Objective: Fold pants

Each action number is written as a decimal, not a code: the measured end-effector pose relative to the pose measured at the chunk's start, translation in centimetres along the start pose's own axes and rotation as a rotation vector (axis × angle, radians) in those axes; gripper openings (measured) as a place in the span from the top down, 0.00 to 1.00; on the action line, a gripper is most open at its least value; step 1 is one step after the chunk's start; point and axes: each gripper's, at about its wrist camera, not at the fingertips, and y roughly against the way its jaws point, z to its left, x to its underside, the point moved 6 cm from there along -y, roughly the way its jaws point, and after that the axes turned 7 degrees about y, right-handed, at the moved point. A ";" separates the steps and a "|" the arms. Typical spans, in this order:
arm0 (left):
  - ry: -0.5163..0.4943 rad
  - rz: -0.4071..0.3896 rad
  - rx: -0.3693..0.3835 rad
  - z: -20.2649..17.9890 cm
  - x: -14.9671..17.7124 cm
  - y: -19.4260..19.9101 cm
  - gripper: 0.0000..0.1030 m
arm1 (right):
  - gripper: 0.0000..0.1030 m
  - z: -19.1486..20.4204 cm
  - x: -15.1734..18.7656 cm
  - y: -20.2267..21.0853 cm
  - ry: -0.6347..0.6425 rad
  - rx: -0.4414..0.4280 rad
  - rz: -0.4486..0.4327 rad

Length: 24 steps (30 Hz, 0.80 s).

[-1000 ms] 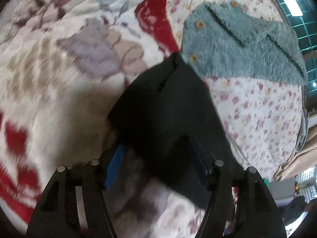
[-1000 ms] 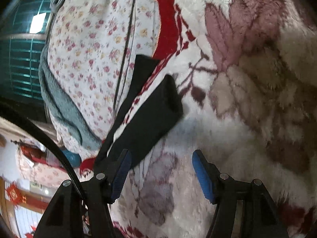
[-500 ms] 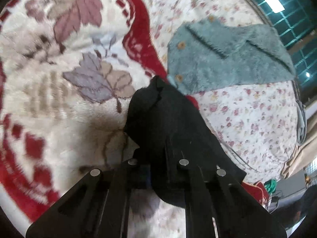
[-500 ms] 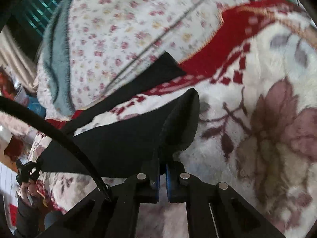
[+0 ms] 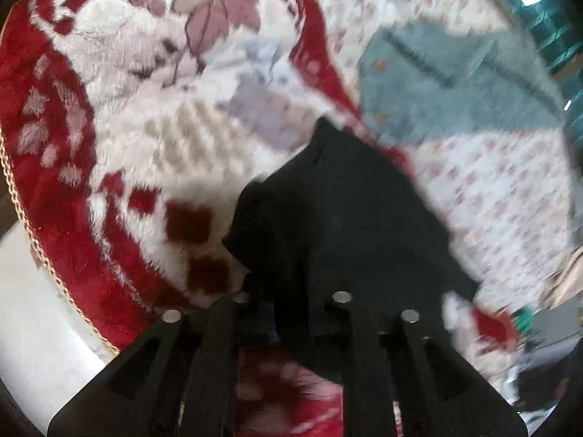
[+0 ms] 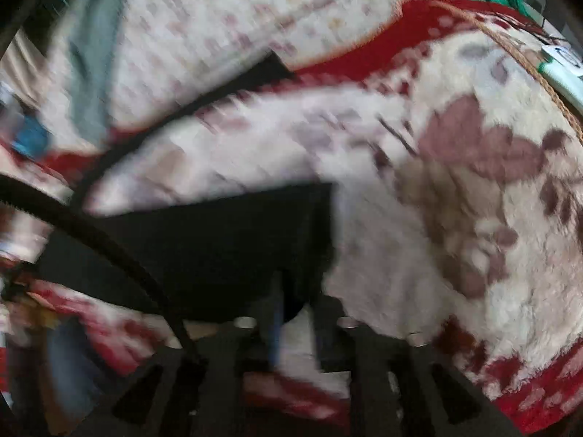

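Lengthwise, black pants (image 6: 204, 240) toward floral sheet (image 6: 226, 18).

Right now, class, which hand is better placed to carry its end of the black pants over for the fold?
Left: the left tongs have black pants bunched between them. The right tongs catch only an edge, their jaws opening.

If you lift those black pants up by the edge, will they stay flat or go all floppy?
Probably floppy: the black pants already bunch and droop where the left gripper has them. In the right wrist view their edge sags toward the right gripper, so the rest likely hangs down. They will probably drag on the fluffy blanket rather than slide.
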 end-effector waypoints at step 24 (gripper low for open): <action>-0.034 0.026 0.169 -6.8 -0.4 0.7 0.52 | 0.55 -3.2 -22.2 -14.8 -0.545 -0.483 -0.147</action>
